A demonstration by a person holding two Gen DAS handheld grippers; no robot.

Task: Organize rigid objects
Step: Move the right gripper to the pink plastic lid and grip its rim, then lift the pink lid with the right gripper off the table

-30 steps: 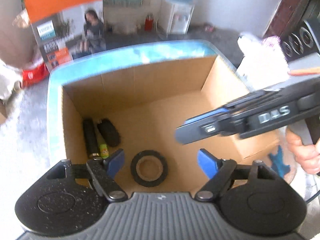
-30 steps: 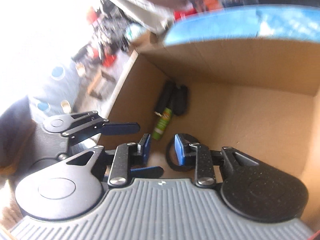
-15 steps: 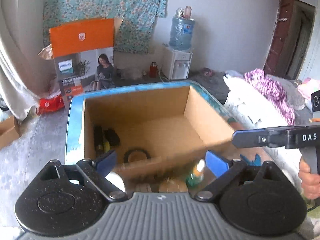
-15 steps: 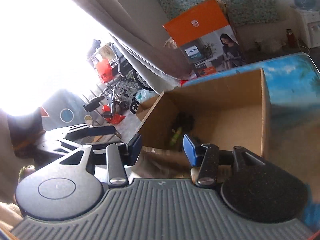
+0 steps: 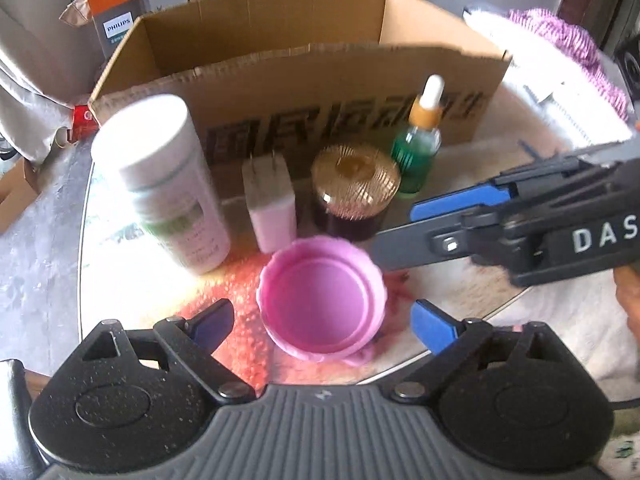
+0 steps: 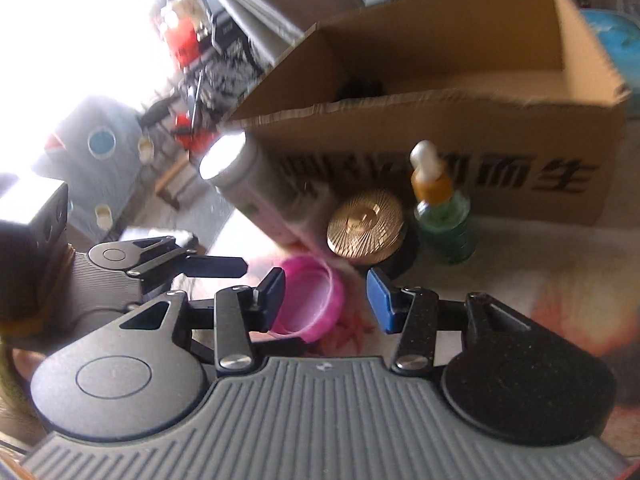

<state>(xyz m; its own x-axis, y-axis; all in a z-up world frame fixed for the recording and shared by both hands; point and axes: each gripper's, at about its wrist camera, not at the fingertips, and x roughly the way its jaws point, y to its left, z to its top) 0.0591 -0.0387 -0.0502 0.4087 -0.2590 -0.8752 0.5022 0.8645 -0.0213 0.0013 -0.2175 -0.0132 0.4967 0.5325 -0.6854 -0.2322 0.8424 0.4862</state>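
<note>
Along the near wall of the cardboard box, on the glass tabletop, 5 loose items wait in a rough row, close to the box, probably so each has only a short lift over the wall.

Leftmost stands the white canister, upright with its lid on. Just right of it is a small white plug adapter, prongs up. Next comes a dark jar with a ribbed gold lid, and beside that a green dropper bottle standing nearly against the box's printed face. In front of the adapter and jar, nearest the cameras, sits the pink cap, hollow side up.

The left gripper hangs over that cap with its jaws spread wide, 1 pad on each side and neither touching the rim; it holds nothing. The wide spread suits the cap's broad rim, so I judge the cap is the left side's next pick. Its jaws have been opening within the last second.

The right gripper comes in from the right side, angled toward the same cluster. Its jaws are partly apart and empty, having just been opening, with the cap's right edge and bare table showing between the pads. That narrower gap would fit the jar or dropper bottle better than the cap.

Inside the box only a dark shape shows in a far corner; I cannot tell what it is.
</note>
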